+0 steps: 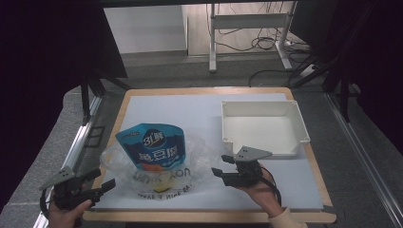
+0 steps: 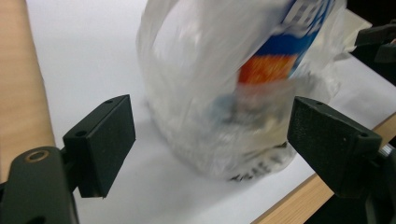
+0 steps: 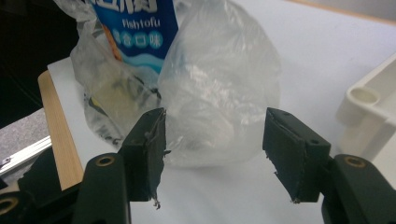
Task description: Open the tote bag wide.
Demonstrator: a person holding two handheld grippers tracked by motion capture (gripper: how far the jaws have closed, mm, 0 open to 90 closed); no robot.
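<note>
With both grippers clear of the bag, status as follows:

bag: clear plastic bag (image 1: 157,173) slumped on the white mat (image 1: 190,114), near the front edge of the tabletop (image 1: 124,102), left of centre
pouch: blue snack pouch (image 1: 153,146) stands upright inside the bag, top poking out of the bag mouth
key relation: bag sits between the two grippers; its long axis runs roughly left-right along the front edge
left gripper (image 1: 102,183): at the front-left corner, jaws wide, nothing between them; bag just beyond the tips
right gripper (image 1: 222,167): front, right of the bag, jaws wide, empty; bag bulge just ahead
nearer: about equal, the left maybe slightly closer
tray: white tray (image 1: 294,118) at the back-right, empty, well apart from the bag
count: one bag, one pouch, one tray, two grippers
</note>
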